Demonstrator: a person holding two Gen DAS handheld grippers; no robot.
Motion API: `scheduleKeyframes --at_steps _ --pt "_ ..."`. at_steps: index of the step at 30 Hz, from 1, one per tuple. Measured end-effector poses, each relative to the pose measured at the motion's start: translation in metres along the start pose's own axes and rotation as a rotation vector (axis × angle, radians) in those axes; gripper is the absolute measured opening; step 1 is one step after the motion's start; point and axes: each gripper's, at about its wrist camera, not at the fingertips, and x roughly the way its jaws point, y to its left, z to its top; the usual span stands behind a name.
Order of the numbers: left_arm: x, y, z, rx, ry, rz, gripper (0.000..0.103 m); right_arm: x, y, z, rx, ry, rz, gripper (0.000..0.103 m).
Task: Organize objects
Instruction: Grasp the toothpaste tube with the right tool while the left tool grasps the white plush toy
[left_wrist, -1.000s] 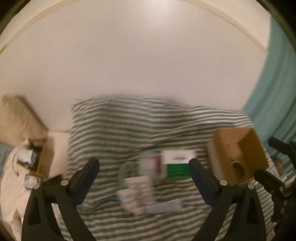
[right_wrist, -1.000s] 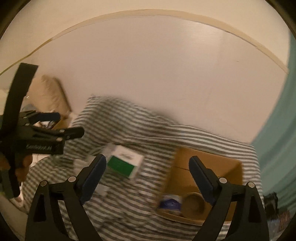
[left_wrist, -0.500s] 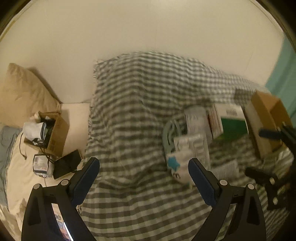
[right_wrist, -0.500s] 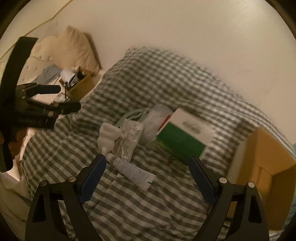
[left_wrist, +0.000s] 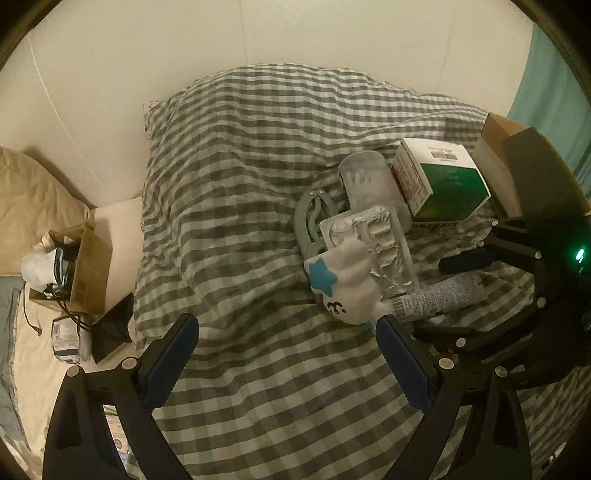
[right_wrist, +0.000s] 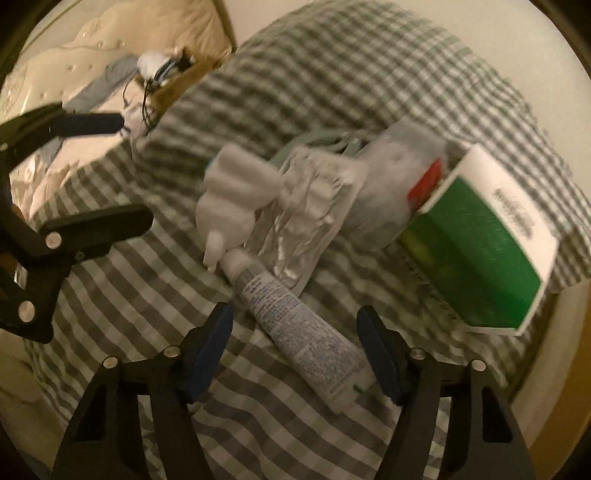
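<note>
The right gripper (right_wrist: 295, 347), jaws apart and holding nothing, straddles the white printed squeeze tube (right_wrist: 299, 325). Closing on its soft, flat crimped end could let it slip or drag the crinkled foil blister pack (right_wrist: 303, 218) overlapping its cap. The tube lies on the checked blanket (right_wrist: 140, 295), beside the green-and-white carton (right_wrist: 476, 258). The left gripper (left_wrist: 284, 365) is also open and empty.

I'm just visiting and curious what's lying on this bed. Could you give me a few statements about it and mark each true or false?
1. The right gripper is open, with the tube between its fingers. True.
2. The green and white box stands on the floor. False: it lies on the checked blanket.
3. The left gripper holds the white plush toy. False: it is open and holds nothing.
4. A foil blister pack lies beside the toy. True.
</note>
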Motion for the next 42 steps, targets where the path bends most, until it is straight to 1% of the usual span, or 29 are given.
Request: scheduleKeyframes --at_steps 2,4,8,11,16,21,24,27,29,31,32,34,35,36,39,42 --pt "0.000 0.000 -0.001 0.002 -0.004 0.008 0.099 0.006 0.004 -0.001 -0.027 0.029 -0.021 0.052" --pt "0.000 0.001 -0.001 0.001 -0.003 0.009 0.099 0.010 0.006 -0.003 -0.034 0.051 -0.028 0.047" --pt "-0.002 -0.001 -0.002 0.018 -0.014 0.025 0.099 -0.001 0.012 -0.010 -0.030 0.041 -0.031 0.030" --pt "-0.001 -0.003 -0.002 0.022 -0.016 0.028 0.099 -0.015 0.016 -0.017 -0.041 0.024 -0.031 0.023" --pt "0.001 -0.008 -0.001 0.024 -0.016 0.026 0.099 -0.040 0.010 -0.029 -0.017 -0.009 -0.025 0.020" --pt "0.006 -0.018 0.005 0.021 -0.005 0.006 0.099 -0.064 -0.005 -0.037 0.020 -0.055 -0.064 0.019" --pt "0.012 -0.025 0.010 0.032 -0.017 0.007 0.099 -0.067 -0.019 -0.039 0.044 -0.072 -0.087 0.019" --pt "0.022 -0.029 0.015 0.033 -0.017 0.004 0.099 -0.062 -0.035 -0.041 0.062 -0.067 -0.099 0.019" --pt "0.032 -0.032 0.016 0.025 -0.002 -0.015 0.096 -0.061 -0.040 -0.045 0.071 -0.064 -0.101 0.019" --pt "0.042 -0.037 0.016 0.038 0.023 -0.015 0.087 -0.064 -0.043 -0.048 0.073 -0.063 -0.102 0.019" --pt "0.051 -0.041 0.016 0.060 0.044 -0.008 0.085 -0.065 -0.045 -0.049 0.074 -0.066 -0.102 0.019" --pt "0.062 -0.046 0.016 0.081 0.078 -0.001 0.068 -0.064 -0.048 -0.048 0.078 -0.070 -0.101 0.019" --pt "0.068 -0.048 0.016 0.083 0.099 -0.018 0.066 -0.065 -0.048 -0.048 0.079 -0.072 -0.101 0.019" --pt "0.069 -0.048 0.017 0.084 0.104 -0.028 0.061 -0.065 -0.048 -0.047 0.079 -0.075 -0.103 0.019" --pt "0.064 -0.051 0.018 0.098 0.089 -0.024 0.060 -0.068 -0.047 -0.049 0.073 -0.083 -0.109 0.019" --pt "0.051 -0.055 0.021 0.102 0.071 -0.010 0.059 -0.075 -0.046 -0.052 0.061 -0.096 -0.120 0.019"
